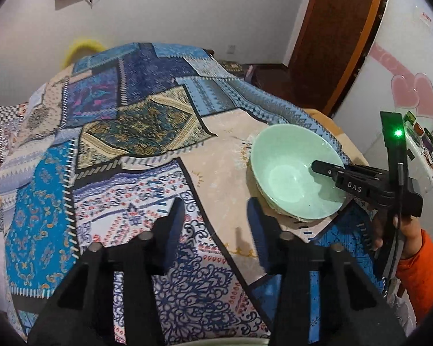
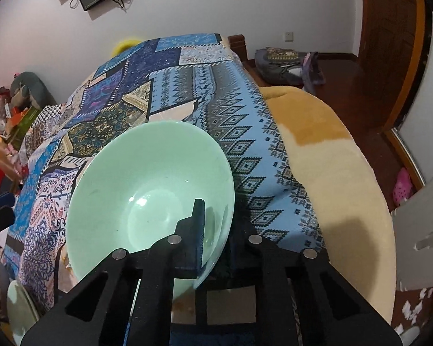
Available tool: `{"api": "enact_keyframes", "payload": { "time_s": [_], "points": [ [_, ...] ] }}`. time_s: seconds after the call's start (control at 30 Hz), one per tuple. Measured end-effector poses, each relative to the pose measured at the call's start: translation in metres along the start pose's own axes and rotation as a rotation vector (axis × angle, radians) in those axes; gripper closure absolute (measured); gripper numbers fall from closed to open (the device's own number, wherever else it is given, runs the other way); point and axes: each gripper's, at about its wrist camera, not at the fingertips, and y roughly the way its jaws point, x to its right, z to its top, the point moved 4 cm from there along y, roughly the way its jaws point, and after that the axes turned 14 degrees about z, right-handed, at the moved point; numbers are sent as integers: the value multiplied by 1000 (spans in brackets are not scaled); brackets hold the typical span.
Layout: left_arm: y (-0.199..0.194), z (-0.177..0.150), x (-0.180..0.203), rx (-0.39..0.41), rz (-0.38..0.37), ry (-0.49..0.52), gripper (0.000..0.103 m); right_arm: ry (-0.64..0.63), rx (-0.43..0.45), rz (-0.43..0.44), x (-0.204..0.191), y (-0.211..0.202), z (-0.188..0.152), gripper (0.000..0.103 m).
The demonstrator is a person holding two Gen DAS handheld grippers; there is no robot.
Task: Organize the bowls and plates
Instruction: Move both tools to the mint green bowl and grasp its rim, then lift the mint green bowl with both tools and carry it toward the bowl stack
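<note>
A pale green bowl sits on other green bowls on the patterned cloth at the right. My right gripper reaches in from the right, one finger inside the bowl. In the right wrist view the bowl fills the middle and my right gripper is shut on its near rim, one finger inside and the other hidden behind the wall. My left gripper is open and empty above the cloth, left of the bowl. A green plate shows at the lower left edge.
A patchwork cloth covers the surface. A yellow blanket lies right of the cloth. A white cabinet with pink hearts stands at the right. Clutter sits at the far left.
</note>
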Motion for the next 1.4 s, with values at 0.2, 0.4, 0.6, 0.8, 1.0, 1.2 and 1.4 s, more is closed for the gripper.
{"api": "enact_keyframes", "payload": {
  "time_s": [0.2,0.4,0.6,0.8,1.0,1.2,1.4],
  "points": [
    [12,-3,11,-42,-72,2,65,-64,-16,25,-13,-2,-9,90],
    [22,-6,14,-100,-101,-21,66,-101,-54,95,-33,1,-21,90],
    [30,-20,24,-160,-78,46,70,-105,-83,152,-52,1,-36,90],
    [46,-39,36,-243,-20,133,79,-102,-96,158,-60,1,-45,89],
    [47,-43,41,-224,-13,169,82,-61,-123,168,-59,1,-51,85],
    [46,-42,41,-217,-16,147,84,-47,-111,172,-59,0,-54,86],
    [30,-44,40,-196,-21,134,87,-23,-81,180,-62,-11,-56,89]
  ]
}}
